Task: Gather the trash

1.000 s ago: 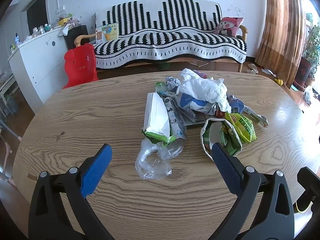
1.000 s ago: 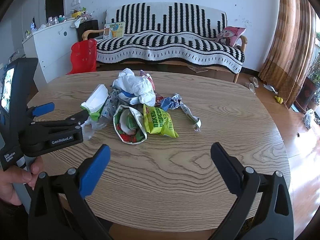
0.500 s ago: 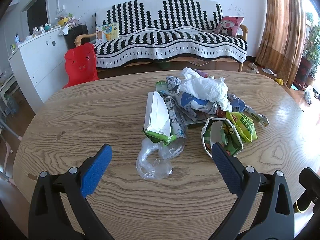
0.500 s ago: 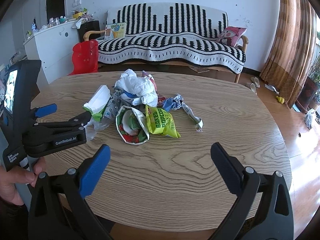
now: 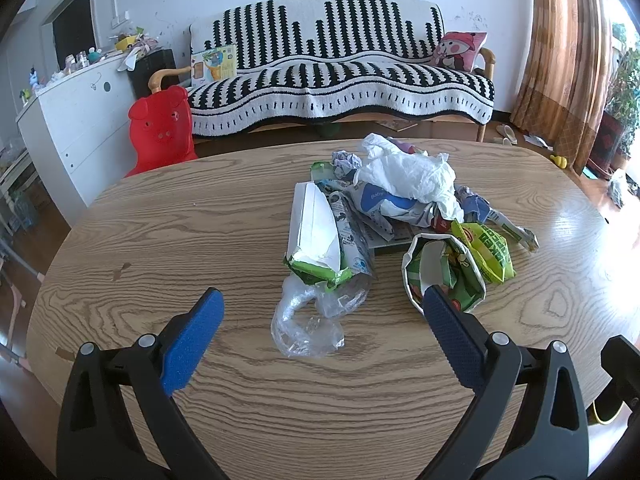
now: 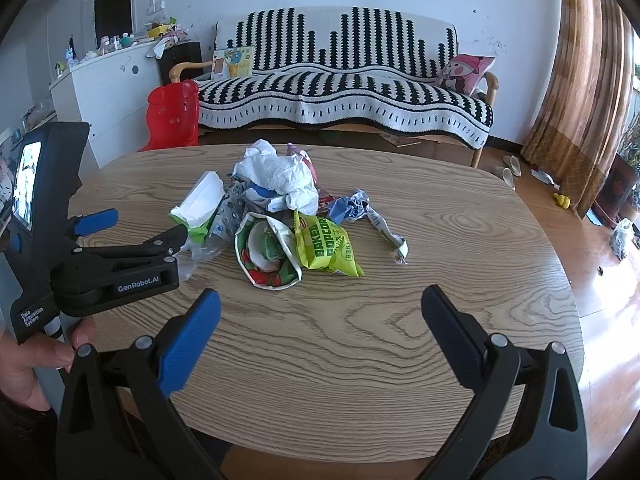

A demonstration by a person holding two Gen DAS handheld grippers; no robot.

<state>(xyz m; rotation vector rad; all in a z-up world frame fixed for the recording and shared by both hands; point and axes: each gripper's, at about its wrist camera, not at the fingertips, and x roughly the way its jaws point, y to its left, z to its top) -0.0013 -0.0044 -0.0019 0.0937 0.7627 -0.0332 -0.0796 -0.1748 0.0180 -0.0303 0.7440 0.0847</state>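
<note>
Left gripper (image 5: 320,304) hangs with jaws spread wide, empty, over the table (image 5: 160,240); clear plastic (image 5: 308,320) lies between its fingers. The trash pile (image 5: 392,208) sits at 12 o'clock. Right gripper (image 6: 320,304) is likewise agape and empty, with the popcorn bag (image 6: 326,246) at 12 o'clock.

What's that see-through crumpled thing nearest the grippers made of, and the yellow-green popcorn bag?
The crumpled clear wrapper looks like thin plastic film: transparent, creased, glinting. The popcorn bag seems to be glossy printed plastic or foil-lined film; the lining cannot be seen.
</note>
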